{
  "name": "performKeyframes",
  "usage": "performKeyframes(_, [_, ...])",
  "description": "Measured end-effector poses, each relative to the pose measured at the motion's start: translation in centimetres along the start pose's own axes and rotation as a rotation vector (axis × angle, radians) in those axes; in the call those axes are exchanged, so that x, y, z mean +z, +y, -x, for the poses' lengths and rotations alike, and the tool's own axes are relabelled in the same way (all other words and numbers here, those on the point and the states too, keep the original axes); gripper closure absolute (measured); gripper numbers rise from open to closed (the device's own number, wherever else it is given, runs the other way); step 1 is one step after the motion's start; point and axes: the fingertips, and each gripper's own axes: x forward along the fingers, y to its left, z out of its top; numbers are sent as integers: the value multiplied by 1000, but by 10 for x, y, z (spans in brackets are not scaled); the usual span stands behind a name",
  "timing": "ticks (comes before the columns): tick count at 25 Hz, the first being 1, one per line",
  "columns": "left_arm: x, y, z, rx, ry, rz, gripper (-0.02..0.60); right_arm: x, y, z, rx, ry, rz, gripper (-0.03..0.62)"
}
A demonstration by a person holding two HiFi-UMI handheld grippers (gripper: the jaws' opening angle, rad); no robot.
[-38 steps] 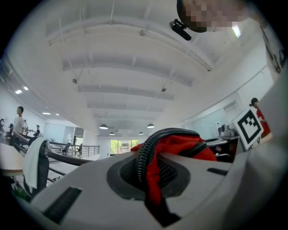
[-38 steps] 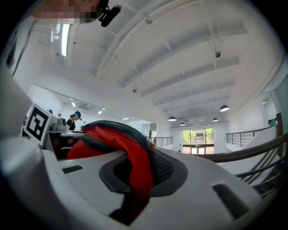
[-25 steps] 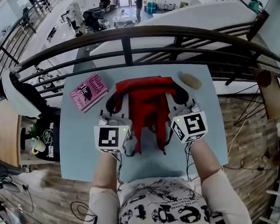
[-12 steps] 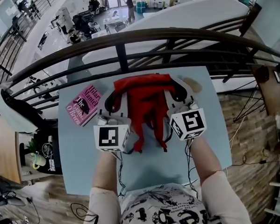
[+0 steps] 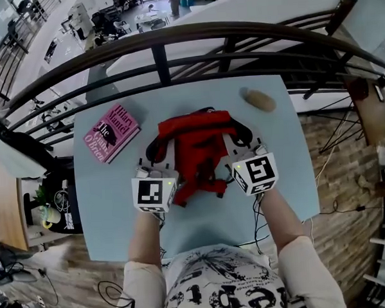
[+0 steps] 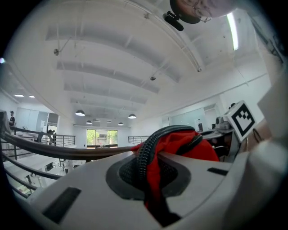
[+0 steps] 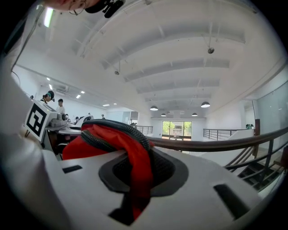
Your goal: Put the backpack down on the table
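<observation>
The red backpack with black zips and straps lies bunched on the light blue table, between my two grippers. My left gripper is shut on the pack's left edge. In the left gripper view, red fabric and a black zip are pinched between the jaws. On the pack's right edge my right gripper is shut. Red cloth is clamped between the jaws in the right gripper view. Both grippers point level, away from the person.
A pink book lies at the table's far left. A brown rounded lump sits at the far right corner. A dark metal railing runs just behind the table. Cables hang off the near edge.
Both grippers have come down with the backpack. It hung stretched and long before; now it sits slumped and crumpled on the table, its straps folded under.
</observation>
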Motion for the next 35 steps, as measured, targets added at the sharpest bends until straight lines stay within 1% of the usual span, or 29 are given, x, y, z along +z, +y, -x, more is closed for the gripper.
performKeyframes(4, [-13,-19,17,-22,31,60,565,-17,8,20,25,35,-8,543])
performKeyframes(9, [-35,-40,38,-26,75,91,563,-38,16,44,50,72,13,531])
performKeyframes(14, [-63,-64,65,-14,144,94,557,-65,26,73,61,97,-22,517])
performKeyframes(18, [-79,-82,85,-23,159,124,531,-90,34,99,67,132,-44,508])
performKeyframes(21, [-100,-95,103,-25,183,144,508,-117,43,119,69,176,-56,496])
performKeyframes(28, [-152,-124,132,-22,269,132,492,-165,56,148,77,245,-51,484])
performKeyframes(31, [-170,-131,142,-34,278,137,488,-185,63,156,87,271,-58,482])
performKeyframes(35, [-190,-137,149,-39,265,156,479,-210,69,163,99,291,-47,475])
